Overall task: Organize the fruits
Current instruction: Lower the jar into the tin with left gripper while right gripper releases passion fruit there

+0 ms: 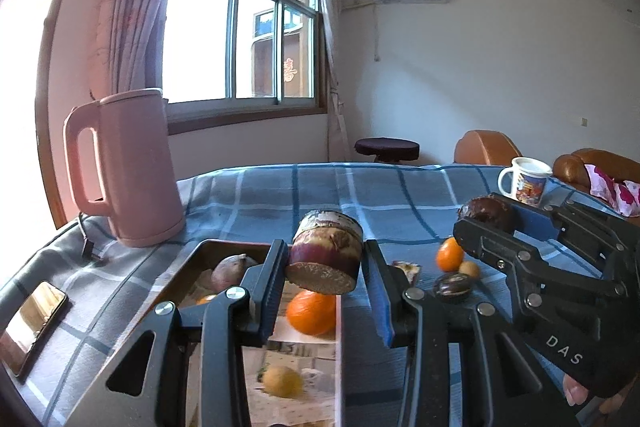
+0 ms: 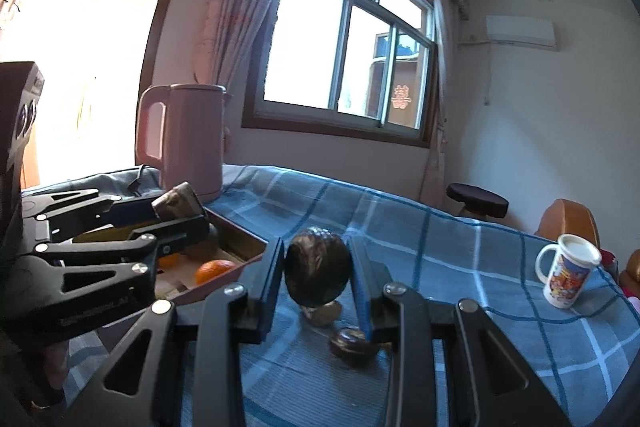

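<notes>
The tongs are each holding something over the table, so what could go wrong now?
The left tongs pinch a cut, flat-ended fruit piece only by its sides above the tray; if it slips, it could land on the orange below. The right tongs grip a round dark fruit, which could roll out and hit the small dark fruit on the blue cloth. The two tongs are close together and might bump.

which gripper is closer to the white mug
Right. The right gripper, shut on a dark round fruit, is nearer the mug; the left gripper sits over the tray, farther away.
</notes>
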The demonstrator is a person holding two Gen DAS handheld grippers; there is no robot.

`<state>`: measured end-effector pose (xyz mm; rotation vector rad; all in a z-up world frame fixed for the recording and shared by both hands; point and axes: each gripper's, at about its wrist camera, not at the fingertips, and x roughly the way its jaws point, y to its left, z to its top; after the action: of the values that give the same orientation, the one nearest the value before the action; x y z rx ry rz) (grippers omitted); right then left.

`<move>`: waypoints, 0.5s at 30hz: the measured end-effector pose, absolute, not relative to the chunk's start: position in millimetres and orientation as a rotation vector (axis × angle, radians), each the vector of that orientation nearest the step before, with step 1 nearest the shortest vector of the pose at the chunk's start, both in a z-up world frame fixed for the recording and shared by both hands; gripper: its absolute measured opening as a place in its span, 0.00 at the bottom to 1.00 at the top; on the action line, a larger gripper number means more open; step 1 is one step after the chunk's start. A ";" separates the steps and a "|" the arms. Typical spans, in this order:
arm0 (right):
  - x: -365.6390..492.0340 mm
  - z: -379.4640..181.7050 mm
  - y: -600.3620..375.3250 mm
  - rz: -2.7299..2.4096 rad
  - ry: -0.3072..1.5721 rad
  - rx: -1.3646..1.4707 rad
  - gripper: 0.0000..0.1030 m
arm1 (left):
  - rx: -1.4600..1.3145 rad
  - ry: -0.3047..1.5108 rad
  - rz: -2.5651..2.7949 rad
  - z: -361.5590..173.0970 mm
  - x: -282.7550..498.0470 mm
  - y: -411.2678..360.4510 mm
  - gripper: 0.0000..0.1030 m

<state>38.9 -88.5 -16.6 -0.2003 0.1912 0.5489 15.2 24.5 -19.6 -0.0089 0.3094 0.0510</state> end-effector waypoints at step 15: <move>39.5 -19.3 -39.1 0.656 0.211 -0.237 0.34 | -0.052 0.339 0.130 -21.8 10.7 66.3 0.39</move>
<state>39.5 -39.1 -19.3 -0.2368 0.2108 0.6565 10.7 66.3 -21.8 -0.0522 0.3390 0.1296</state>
